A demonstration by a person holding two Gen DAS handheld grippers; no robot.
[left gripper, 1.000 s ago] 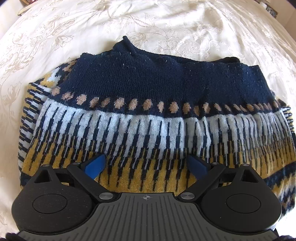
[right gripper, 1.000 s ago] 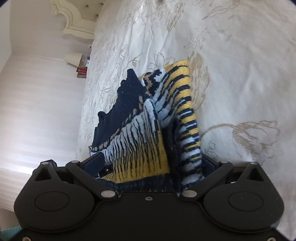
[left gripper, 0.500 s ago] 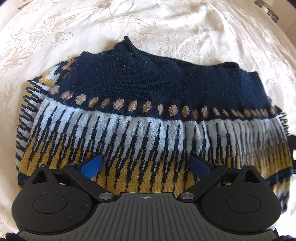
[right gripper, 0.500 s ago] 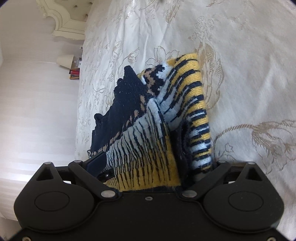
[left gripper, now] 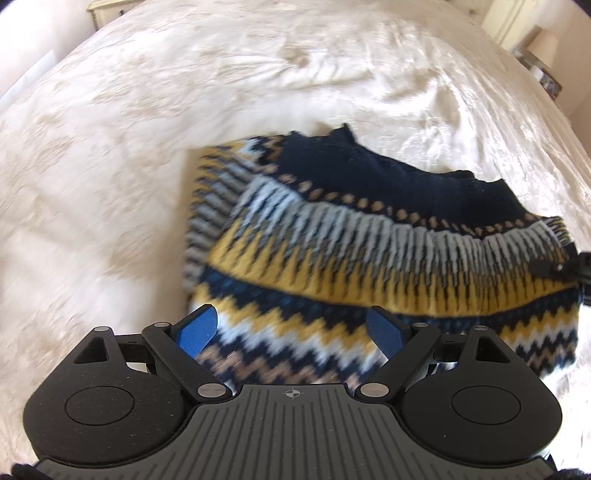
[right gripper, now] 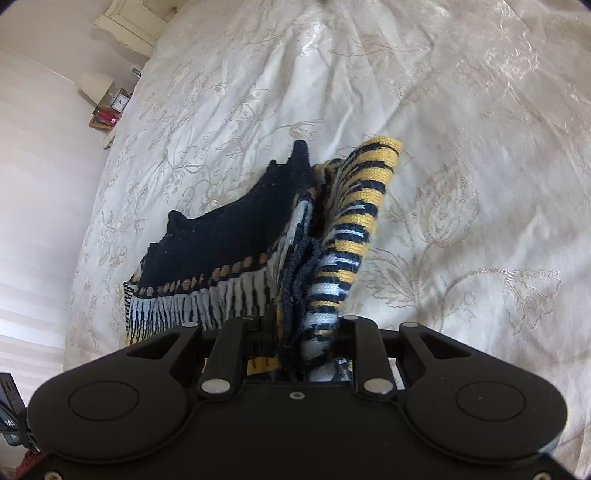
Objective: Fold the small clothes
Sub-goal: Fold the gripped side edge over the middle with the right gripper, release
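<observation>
A knitted sweater (left gripper: 369,258) with a navy top and white, yellow and zigzag bands lies folded on the cream bedspread (left gripper: 147,147). My left gripper (left gripper: 290,328) hovers over its near zigzag band. The blue pads (left gripper: 195,328) stand wide apart, closing slightly, with nothing pinched between them. In the right wrist view the sweater (right gripper: 229,236) has its side edge bunched between the jaws of my right gripper (right gripper: 303,332). Those jaws are closing on the fabric and hold that end raised off the bed. The pads themselves are hidden by the knit.
The floral bedspread (right gripper: 461,184) spreads out on all sides of the sweater. A bedside table with a lamp (right gripper: 98,86) and small items stands past the bed's far left edge. Cream furniture (right gripper: 129,22) stands in the corner.
The right jaws have drawn together on the sweater's edge and lifted it. My left gripper has pulled back and up, so the zigzag band now shows.
</observation>
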